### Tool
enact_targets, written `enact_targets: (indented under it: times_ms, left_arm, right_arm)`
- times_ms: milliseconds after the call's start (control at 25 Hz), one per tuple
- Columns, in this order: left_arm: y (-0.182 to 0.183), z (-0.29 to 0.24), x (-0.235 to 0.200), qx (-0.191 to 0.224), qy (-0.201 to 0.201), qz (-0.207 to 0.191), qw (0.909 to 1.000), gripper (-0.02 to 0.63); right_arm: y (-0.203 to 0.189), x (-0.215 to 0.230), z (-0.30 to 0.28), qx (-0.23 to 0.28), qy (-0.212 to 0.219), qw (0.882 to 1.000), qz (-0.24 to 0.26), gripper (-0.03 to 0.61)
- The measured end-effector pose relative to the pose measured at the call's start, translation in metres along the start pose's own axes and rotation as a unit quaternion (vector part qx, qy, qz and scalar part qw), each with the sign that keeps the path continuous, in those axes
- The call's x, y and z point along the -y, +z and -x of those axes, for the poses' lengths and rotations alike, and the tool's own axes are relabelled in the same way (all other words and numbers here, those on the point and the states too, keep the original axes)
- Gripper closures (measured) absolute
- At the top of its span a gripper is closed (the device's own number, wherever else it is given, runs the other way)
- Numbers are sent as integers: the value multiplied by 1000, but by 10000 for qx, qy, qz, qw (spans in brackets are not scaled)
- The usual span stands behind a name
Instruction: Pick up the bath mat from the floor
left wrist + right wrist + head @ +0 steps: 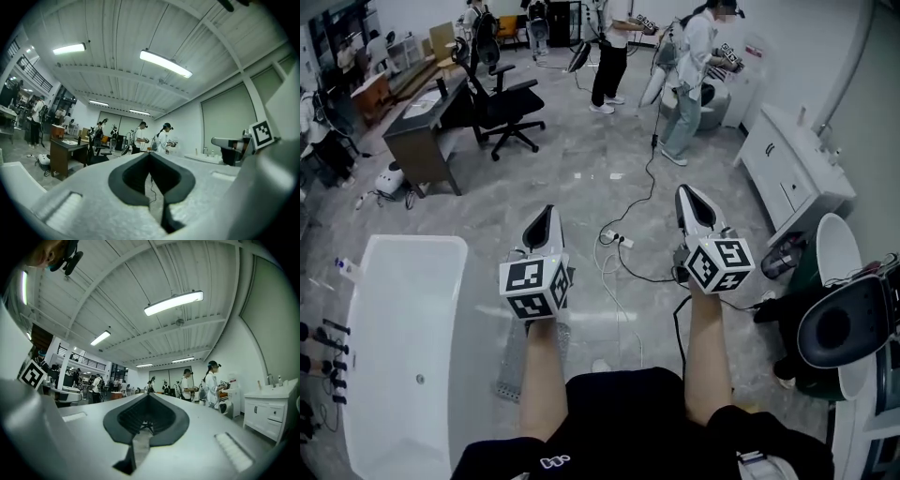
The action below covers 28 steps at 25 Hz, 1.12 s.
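A grey textured mat (512, 367) lies on the floor beside the white bathtub (403, 281); my left forearm hides most of it. Both grippers are held out level, well above the floor and apart from the mat. In the head view my left gripper (547, 214) is shut with nothing in it, and my right gripper (686, 193) is shut and empty too. The left gripper view shows the closed tips (150, 154) pointing across the room at standing people. In the right gripper view the closed tips (149, 396) point the same way. The mat shows in neither gripper view.
Power cables and a socket strip (619, 240) trail over the floor ahead. A white vanity cabinet (792, 173) and a toilet with a black seat (844, 323) stand at the right. A desk (422, 136) and an office chair (508, 108) are at the back left, with several people (689, 84) beyond.
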<state>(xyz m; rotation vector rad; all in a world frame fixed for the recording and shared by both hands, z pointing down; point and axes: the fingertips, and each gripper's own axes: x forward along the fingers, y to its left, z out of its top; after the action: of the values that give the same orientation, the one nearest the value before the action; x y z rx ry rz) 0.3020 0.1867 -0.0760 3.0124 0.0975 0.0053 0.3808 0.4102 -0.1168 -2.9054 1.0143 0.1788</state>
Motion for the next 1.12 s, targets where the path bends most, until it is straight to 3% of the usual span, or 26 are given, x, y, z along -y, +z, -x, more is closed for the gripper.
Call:
enact_targets:
  times_ms: [280, 600, 720, 920, 1120]
  left_arm:
    - [5, -2, -44, 120, 742, -42, 9972, 615]
    - [-1, 38, -103, -14, 1575, -106, 9875, 615]
    - [9, 73, -131, -13, 2033, -228, 9789, 615]
    - [22, 136, -172, -9, 2652, -259, 9638, 615]
    - [33, 216, -211, 57, 3316, -243, 9431, 615]
  right_arm:
    - [-23, -19, -59, -42, 706, 9972, -259, 574]
    - [-49, -81, -105, -114, 1450, 9869, -701, 574]
    - [-54, -123, -123, -112, 1862, 9767, -1062, 574]
    - [-63, -208, -136, -252, 2542, 9588, -1241, 574]
    - [-62, -313, -142, -352, 3377, 9282, -1520, 574]
